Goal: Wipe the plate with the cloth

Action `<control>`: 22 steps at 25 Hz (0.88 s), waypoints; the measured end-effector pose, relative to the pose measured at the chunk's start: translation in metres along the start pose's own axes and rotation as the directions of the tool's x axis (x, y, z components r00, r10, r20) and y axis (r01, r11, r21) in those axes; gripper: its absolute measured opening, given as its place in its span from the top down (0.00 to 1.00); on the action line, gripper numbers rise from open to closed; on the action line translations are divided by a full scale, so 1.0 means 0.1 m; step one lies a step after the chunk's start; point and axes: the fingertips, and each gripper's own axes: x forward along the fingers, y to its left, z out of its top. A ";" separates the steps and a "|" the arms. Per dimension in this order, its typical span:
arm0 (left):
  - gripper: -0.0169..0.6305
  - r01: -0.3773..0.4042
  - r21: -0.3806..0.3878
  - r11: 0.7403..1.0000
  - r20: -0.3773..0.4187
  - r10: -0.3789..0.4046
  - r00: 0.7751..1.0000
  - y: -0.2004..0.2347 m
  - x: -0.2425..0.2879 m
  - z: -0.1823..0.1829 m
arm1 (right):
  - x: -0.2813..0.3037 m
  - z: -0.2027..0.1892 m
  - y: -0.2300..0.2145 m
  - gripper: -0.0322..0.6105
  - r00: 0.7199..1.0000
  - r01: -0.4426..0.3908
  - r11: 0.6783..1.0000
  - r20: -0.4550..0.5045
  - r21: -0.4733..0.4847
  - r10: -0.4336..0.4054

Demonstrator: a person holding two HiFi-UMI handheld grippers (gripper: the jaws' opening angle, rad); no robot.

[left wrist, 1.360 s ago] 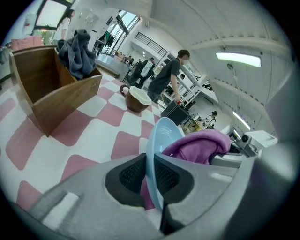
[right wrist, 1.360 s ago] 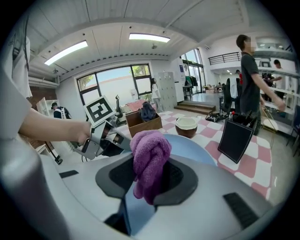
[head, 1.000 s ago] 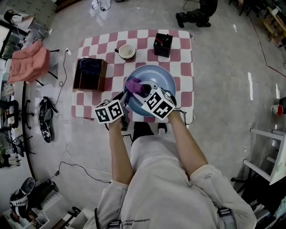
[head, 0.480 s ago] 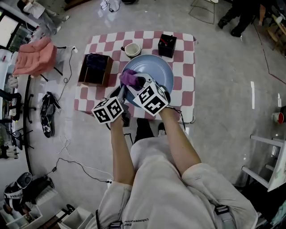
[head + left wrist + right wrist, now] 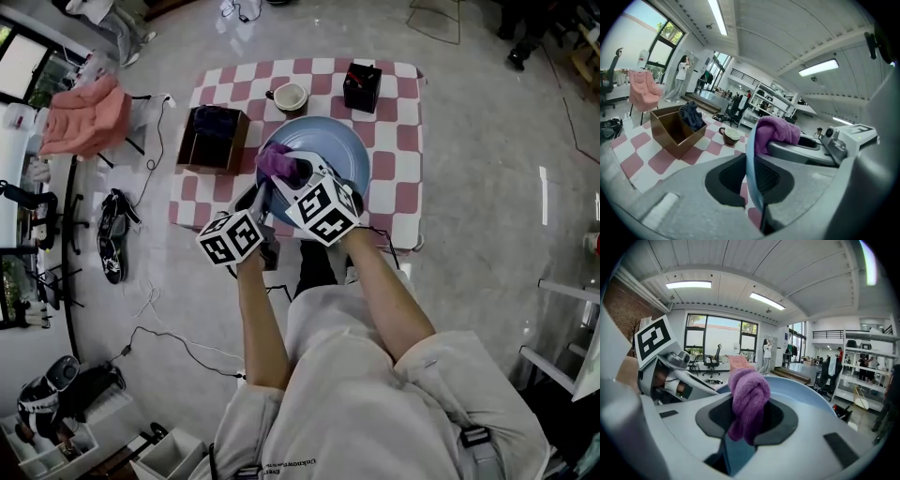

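Note:
A large blue plate (image 5: 337, 150) is held up off the checked table, tilted on its edge. My left gripper (image 5: 261, 202) is shut on the plate's near-left rim (image 5: 752, 173), which runs edge-on between its jaws. My right gripper (image 5: 286, 172) is shut on a bunched purple cloth (image 5: 277, 161) and presses it against the plate's left face. In the right gripper view the cloth (image 5: 747, 401) hangs between the jaws with the plate (image 5: 806, 399) behind it. The cloth (image 5: 776, 133) also shows in the left gripper view, beside the rim.
On the red-and-white checked table (image 5: 398, 178) stand a brown open box with dark cloth inside (image 5: 214, 138), a cup (image 5: 289, 96) and a black box (image 5: 362, 86). A pink chair (image 5: 80, 117) and shoes (image 5: 111, 234) are on the floor at left.
The plate and both grippers have shifted slightly as the head view moved. The cloth has stayed on the plate's left part, moving a little along it.

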 end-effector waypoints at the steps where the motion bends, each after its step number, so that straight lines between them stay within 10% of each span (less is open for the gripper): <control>1: 0.93 0.003 -0.003 1.000 0.002 -0.003 1.000 0.00 0.00 0.00 | -0.01 0.00 -0.01 0.75 1.000 0.002 1.000 0.003 0.003 -0.002; 22: 0.92 0.047 0.043 0.998 -0.012 -0.046 0.999 -0.02 -0.05 0.02 | -0.18 -0.11 -0.56 0.74 0.985 0.170 0.980 -0.006 0.102 -0.170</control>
